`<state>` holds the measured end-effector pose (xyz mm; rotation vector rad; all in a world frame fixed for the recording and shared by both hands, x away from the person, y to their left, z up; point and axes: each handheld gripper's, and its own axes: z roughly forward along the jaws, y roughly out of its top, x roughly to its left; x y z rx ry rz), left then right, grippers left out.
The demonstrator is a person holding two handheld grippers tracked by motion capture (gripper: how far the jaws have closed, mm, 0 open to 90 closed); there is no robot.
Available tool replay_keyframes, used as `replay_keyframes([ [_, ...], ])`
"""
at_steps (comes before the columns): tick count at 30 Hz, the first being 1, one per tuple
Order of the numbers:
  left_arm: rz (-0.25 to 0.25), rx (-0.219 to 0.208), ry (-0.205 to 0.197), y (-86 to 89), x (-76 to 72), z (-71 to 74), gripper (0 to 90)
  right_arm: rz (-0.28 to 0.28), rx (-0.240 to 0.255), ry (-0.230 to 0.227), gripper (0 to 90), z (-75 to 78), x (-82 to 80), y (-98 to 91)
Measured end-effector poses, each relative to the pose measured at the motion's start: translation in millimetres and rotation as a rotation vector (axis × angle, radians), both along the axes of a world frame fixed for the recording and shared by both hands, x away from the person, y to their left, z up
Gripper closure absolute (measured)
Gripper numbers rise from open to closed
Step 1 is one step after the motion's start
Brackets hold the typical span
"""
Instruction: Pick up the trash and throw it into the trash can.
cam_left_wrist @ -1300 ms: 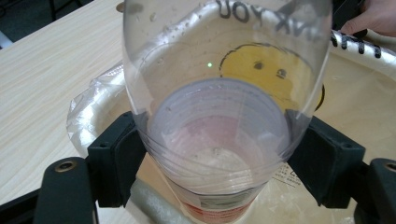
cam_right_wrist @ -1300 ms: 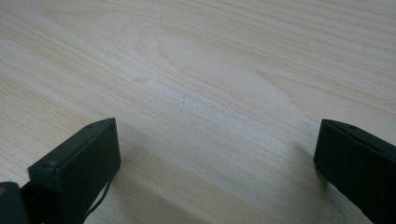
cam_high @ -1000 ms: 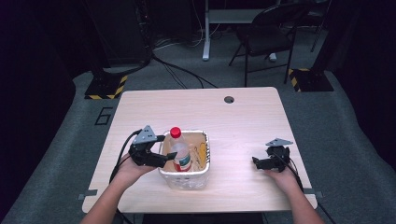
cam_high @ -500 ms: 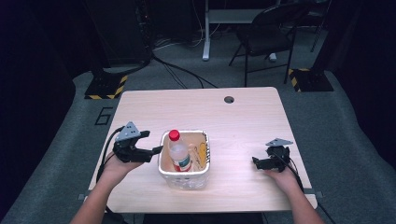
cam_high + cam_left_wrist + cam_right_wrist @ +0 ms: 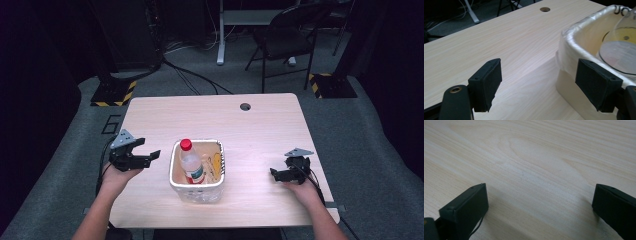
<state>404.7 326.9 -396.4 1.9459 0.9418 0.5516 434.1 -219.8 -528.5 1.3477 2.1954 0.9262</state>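
A white basket [image 5: 176, 176] stands at the front middle of the wooden table [image 5: 260, 130]. In it leans a clear plastic bottle [image 5: 191, 165] with a red cap [image 5: 185, 144], beside something yellow [image 5: 216, 162]. My left gripper [image 5: 151, 156] hovers a short way left of the basket, apart from it. It is open and its jaws have just been closing with nothing between them. In the left gripper view the gripper [image 5: 541, 83] points past the basket's wall [image 5: 569, 82], and the bottle [image 5: 621, 50] shows at the right. My right gripper [image 5: 276, 174] rests open at the front right, over bare wood [image 5: 540, 205].
A round cable hole [image 5: 245, 106] sits near the table's far edge. Beyond the table are a black chair [image 5: 285, 40], floor cables [image 5: 190, 80] and two stand bases with yellow-black stripes [image 5: 112, 92].
My left gripper has drawn away from the basket to the left, with nothing in its jaws. The bottle stays in the basket. The right gripper has not moved.
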Motion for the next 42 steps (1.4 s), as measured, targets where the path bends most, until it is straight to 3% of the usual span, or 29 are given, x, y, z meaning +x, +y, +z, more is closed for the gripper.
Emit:
replay_keyframes([
  [6, 0.054, 0.013, 0.005, 10.3, 4.2, -15.9, 20.9, 0.000, 0.000, 0.000, 0.0, 0.0, 0.0, 0.0],
  [16, 0.129, -0.006, 0.057, 26.5, 9.0, -46.4, 21.4, -0.001, -0.001, 0.000, 0.0, 0.0, -0.4, 0.2],
  [21, 0.142, -0.015, 0.072, 29.2, 10.6, -57.8, 21.5, -0.001, -0.001, 0.000, 0.0, 0.0, -0.3, 0.2],
  [32, 0.158, 0.038, 0.105, 32.9, 10.4, -78.0, 21.9, -0.001, -0.001, 0.000, 0.0, 0.0, -0.3, 0.2],
  [42, 0.188, 0.031, 0.140, 42.7, 10.5, -95.9, 22.0, 0.001, -0.001, 0.000, 0.0, 0.0, -0.2, 0.2],
])
